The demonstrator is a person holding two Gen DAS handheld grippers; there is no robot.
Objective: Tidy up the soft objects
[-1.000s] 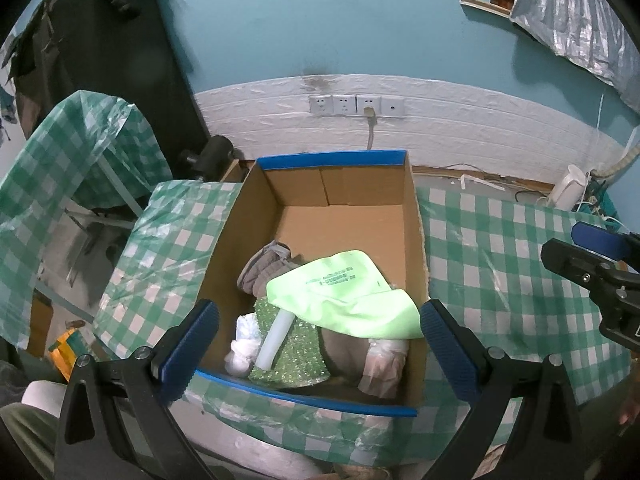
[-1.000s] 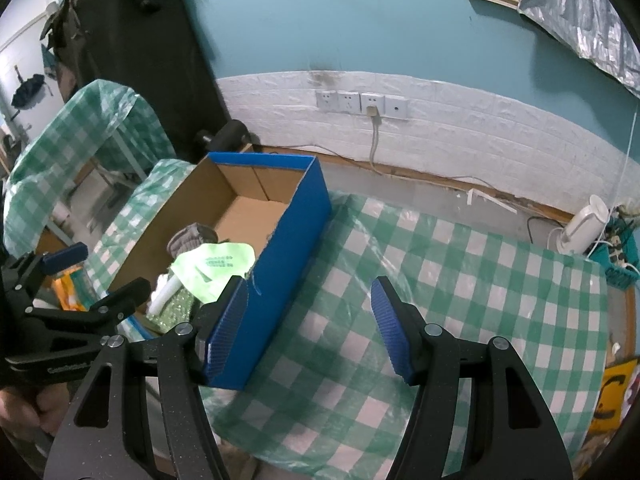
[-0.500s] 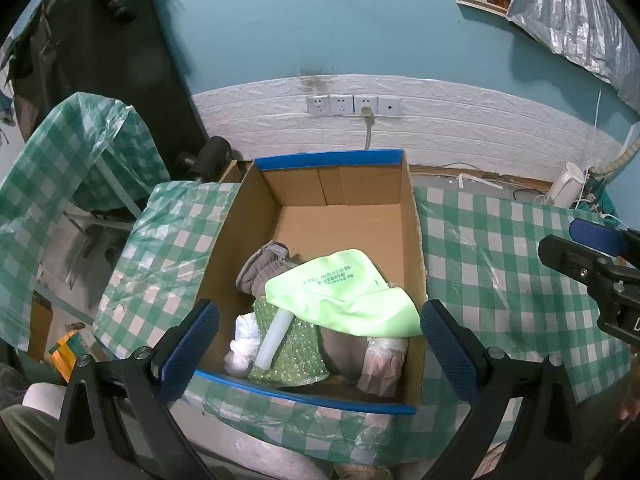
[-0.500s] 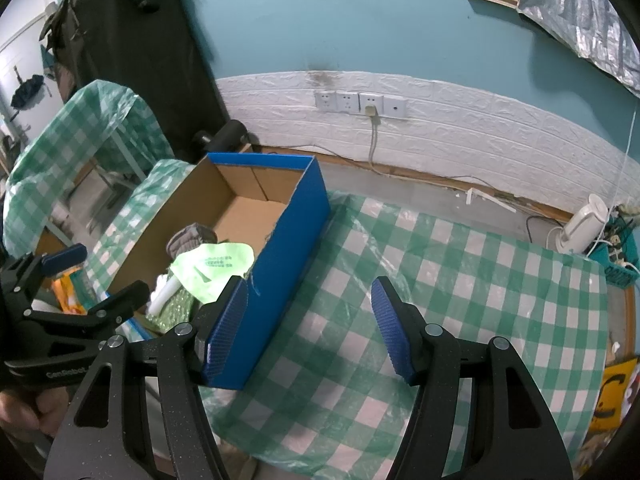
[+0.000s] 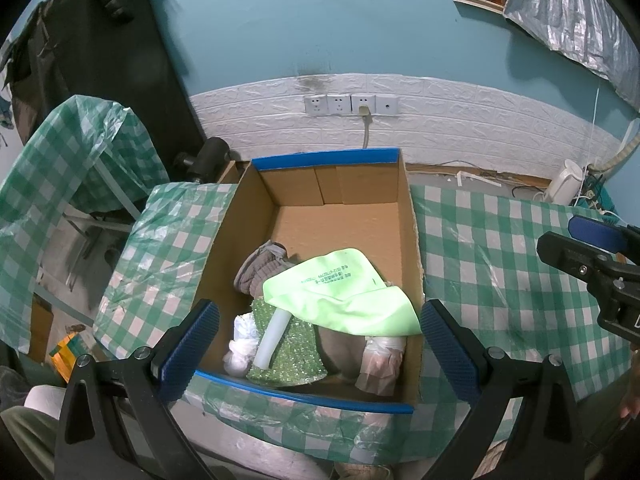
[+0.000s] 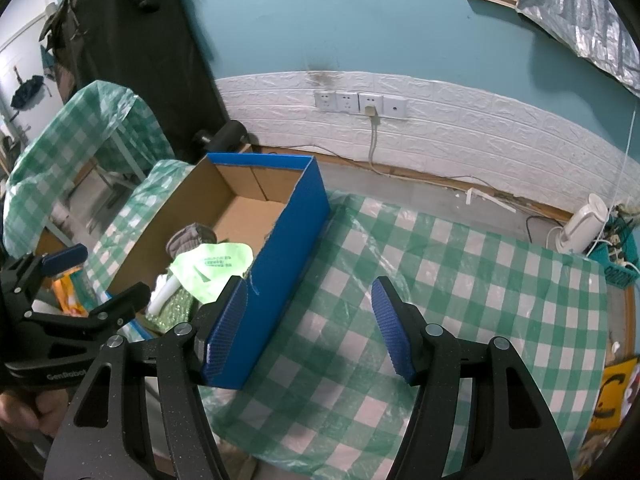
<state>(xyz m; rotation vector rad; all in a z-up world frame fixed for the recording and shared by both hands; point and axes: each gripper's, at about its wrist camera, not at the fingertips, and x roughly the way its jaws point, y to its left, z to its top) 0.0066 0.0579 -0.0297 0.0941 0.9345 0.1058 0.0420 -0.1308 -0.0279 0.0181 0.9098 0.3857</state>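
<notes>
A blue-sided cardboard box stands on the green checked table. Its near end holds a light green cloth, a grey glove, a green sequin piece, a white tube and crumpled clear plastic. My left gripper hangs open over the box's near edge with nothing between its fingers. My right gripper is open above the tablecloth, its left finger in front of the box's blue wall. The left gripper also shows at the left of the right wrist view.
A second checked-cloth table stands to the left. White wall panelling with sockets runs behind, with a plugged cable. A white kettle and a teal basket sit past the table's far right corner. A dark coat hangs at left.
</notes>
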